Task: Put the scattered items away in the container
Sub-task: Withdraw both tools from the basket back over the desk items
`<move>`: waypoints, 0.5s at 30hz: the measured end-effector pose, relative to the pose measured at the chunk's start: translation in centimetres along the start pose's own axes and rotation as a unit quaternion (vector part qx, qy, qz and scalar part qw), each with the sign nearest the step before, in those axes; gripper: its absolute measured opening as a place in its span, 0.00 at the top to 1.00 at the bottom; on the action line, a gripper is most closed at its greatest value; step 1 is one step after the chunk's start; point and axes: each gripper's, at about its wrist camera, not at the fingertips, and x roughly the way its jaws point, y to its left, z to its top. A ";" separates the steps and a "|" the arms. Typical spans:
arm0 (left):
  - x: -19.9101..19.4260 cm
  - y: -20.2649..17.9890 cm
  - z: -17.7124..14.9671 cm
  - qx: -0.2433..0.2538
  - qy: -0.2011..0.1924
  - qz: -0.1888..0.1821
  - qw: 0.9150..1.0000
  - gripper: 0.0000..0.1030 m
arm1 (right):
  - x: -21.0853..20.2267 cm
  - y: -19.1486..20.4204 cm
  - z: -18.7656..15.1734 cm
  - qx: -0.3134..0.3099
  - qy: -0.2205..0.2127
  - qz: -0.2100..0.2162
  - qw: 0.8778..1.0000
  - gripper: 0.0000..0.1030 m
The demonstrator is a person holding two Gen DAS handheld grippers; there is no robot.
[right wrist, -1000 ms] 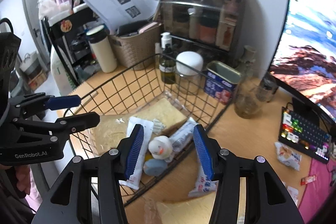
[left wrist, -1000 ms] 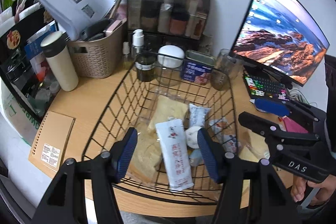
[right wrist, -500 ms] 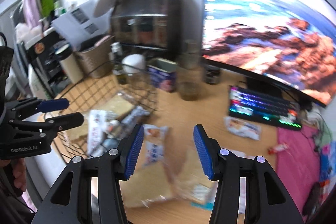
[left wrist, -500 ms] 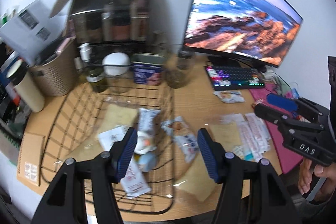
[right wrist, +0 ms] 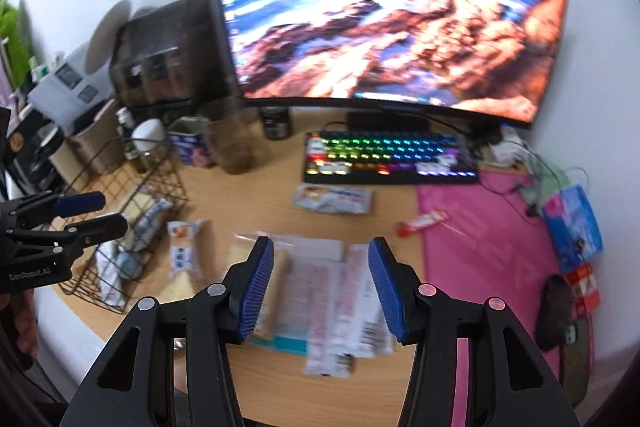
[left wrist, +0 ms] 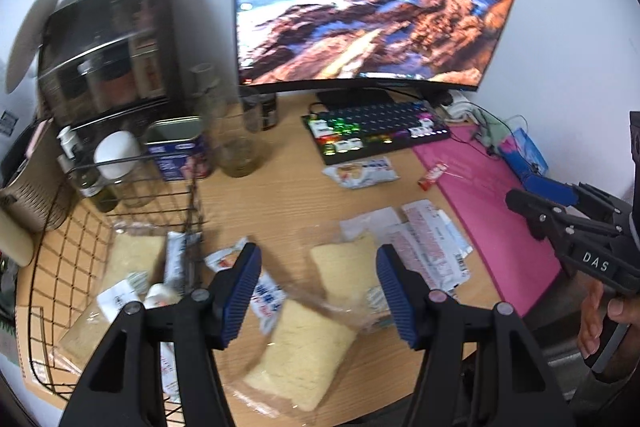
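Hovering, left gripper [left wrist: 318, 291] and right gripper [right wrist: 320, 291] stood half-open, empty. Wire basket [left wrist: 52, 259] at 9 o'clock; bread packets [left wrist: 344, 269] beneath left jaws. Risk: slippery wrap sliding from pads, pinch dragging neighbouring sachets [right wrist: 344, 291].

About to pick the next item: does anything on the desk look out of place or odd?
Yes. Several packets still lie loose outside the wire basket: a bread bag at the desk's front edge, flat sachets beside it, a snack pack by the keyboard, and a red stick straddling the pink mat. Nothing looks spilled or damaged.
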 end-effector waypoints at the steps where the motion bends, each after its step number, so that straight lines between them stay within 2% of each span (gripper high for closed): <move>1: 0.3 -0.5 0.2 0.004 0.002 -0.002 1.000 0.36 | -0.2 -0.7 -0.2 0.006 0.000 -0.002 1.000 0.51; 7: 2.0 -2.3 0.4 0.017 0.018 -0.007 1.000 0.35 | -0.2 -3.1 -1.1 0.025 0.004 -0.010 1.000 0.51; 15: 6.7 -3.6 -0.7 0.020 0.072 -0.013 0.997 0.35 | 2.9 -4.0 -2.9 0.032 0.039 0.003 0.999 0.51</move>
